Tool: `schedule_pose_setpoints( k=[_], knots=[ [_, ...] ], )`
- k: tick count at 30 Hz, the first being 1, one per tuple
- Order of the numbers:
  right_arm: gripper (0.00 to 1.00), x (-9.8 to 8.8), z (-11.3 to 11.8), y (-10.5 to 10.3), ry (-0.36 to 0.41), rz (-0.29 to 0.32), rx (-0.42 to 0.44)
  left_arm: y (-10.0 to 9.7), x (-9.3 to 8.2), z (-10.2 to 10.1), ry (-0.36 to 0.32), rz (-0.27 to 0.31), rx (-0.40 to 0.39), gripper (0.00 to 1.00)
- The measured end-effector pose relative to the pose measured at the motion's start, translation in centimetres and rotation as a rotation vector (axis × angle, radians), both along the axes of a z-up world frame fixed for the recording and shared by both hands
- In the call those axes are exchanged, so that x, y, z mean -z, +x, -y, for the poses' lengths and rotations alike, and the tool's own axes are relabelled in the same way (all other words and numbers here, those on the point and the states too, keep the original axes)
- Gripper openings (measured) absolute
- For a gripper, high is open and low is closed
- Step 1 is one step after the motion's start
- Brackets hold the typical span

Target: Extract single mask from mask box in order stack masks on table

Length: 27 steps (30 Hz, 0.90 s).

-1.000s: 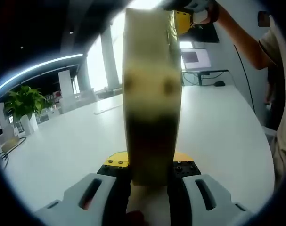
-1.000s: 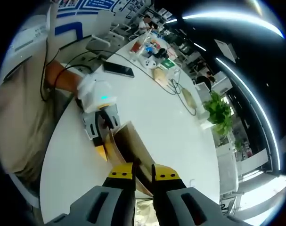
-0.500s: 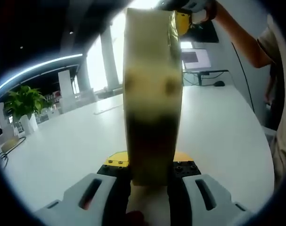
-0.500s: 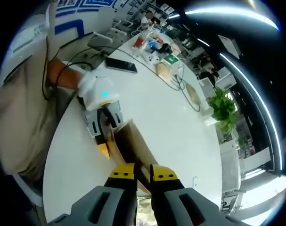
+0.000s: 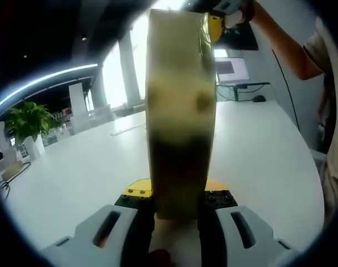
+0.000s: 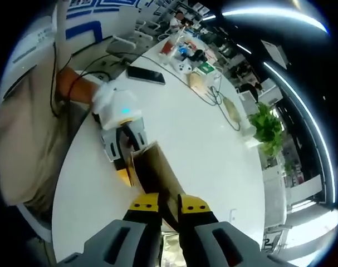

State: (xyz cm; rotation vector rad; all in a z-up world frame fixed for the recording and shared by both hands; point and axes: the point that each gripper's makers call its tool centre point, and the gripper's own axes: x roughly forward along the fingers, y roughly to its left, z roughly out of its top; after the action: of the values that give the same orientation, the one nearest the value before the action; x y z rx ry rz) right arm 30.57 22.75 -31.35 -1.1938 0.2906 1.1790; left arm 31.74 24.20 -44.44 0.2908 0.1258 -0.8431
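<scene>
White table [image 6: 191, 133], mask box [image 6: 155, 175] between claws

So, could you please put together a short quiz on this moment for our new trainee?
1. True or false: the left gripper is shut on the mask box.
2. Which gripper grips the other end of the mask box in the right gripper view?
A. the right gripper
B. neither
3. Fill in: past the white table, a green ____ stands.

Key:
1. True; its jaws clamp the box's near end.
2. A; its yellow-tipped jaws pinch the box edge.
3. plant.
</scene>
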Motion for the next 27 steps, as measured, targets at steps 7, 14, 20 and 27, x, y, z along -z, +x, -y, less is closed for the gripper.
schedule_pose_setpoints(
  k=[7,14,20,27],
  knots=[
    [0.08,0.05,-0.21,0.10,-0.027,-0.004,-0.021,-0.02,0.03,0.03,-0.002,-0.004,0.000,0.20],
    [0.10,-0.06,-0.30,0.26,-0.034,0.008,-0.021,-0.05,0.03,0.05,-0.002,-0.004,0.000,0.20],
    [0.06,-0.06,-0.31,0.30,-0.029,0.032,-0.020,-0.09,0.04,0.05,-0.005,-0.010,-0.001,0.20],
    [0.00,0.20,-0.24,-0.23,-0.045,0.047,-0.049,-0.01,0.15,0.00,-0.011,-0.024,-0.006,0.20]
  ],
)
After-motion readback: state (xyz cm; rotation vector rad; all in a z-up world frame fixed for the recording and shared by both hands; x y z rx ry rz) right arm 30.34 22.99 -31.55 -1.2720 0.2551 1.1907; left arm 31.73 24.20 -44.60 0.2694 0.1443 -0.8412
